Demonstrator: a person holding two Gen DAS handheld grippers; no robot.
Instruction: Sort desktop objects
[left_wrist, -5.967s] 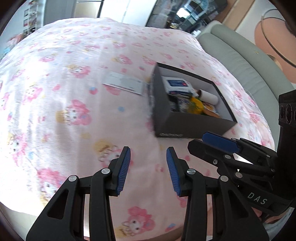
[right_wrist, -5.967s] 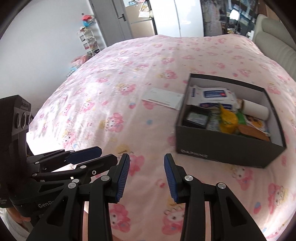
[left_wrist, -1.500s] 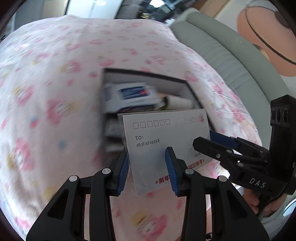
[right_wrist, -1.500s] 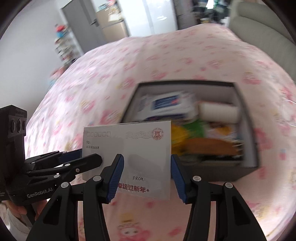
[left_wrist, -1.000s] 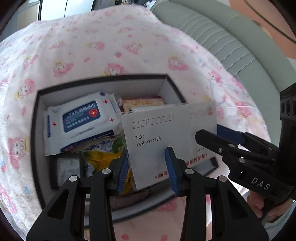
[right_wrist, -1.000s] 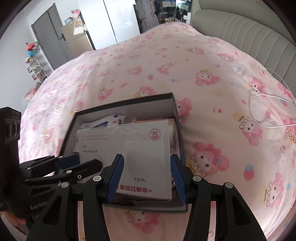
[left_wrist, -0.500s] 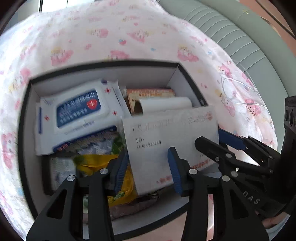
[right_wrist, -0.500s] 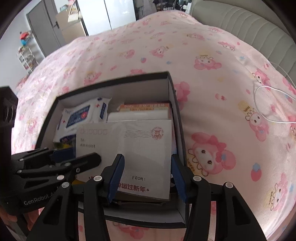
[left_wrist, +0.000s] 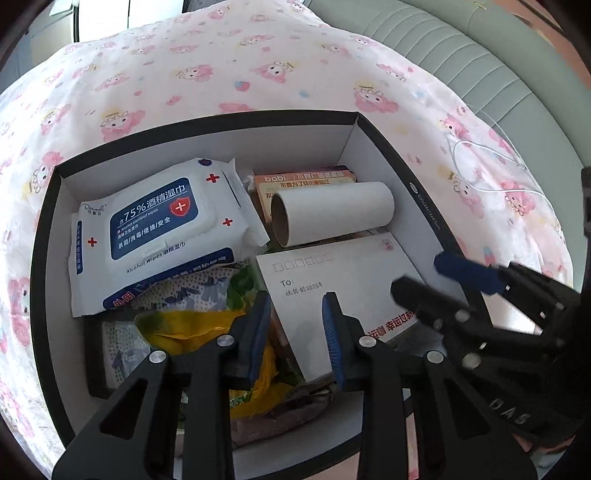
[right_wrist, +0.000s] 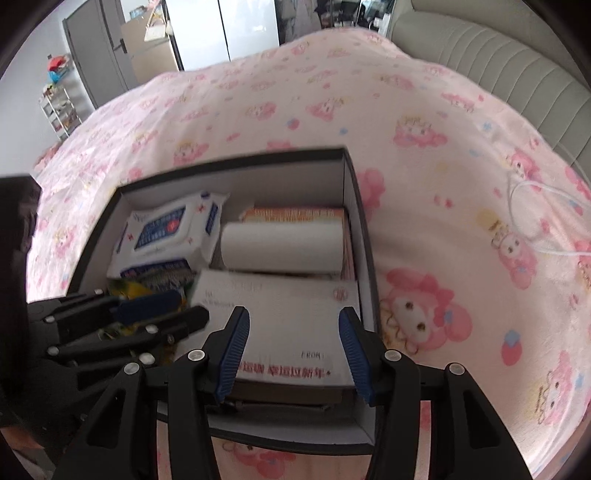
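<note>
Left wrist view shows the left tongs (left_wrist: 295, 332) over the box (left_wrist: 373, 129), with their blue tips apart and nothing held between them. Just under and past those tips lies the envelope (left_wrist: 332, 280), flat on top of the other things in the near right part of the box. To the left of the tips is a yellow bag (left_wrist: 192, 328). Past the envelope is a paper roll (left_wrist: 332, 212) on its side, and behind that an orange pack (left_wrist: 303, 179). Farther left is a white and blue pack of wipes (left_wrist: 155, 229). Right wrist view shows the right tongs (right_wrist: 293, 349) with their tips wide apart, one on each side of the envelope (right_wrist: 291, 314), and I cannot tell if they touch it. The left tongs (right_wrist: 159, 310) reach in just beside them. The box sits on a pink sheet (right_wrist: 424, 184), and a white cord (right_wrist: 535, 221) lies far off to the right.
</note>
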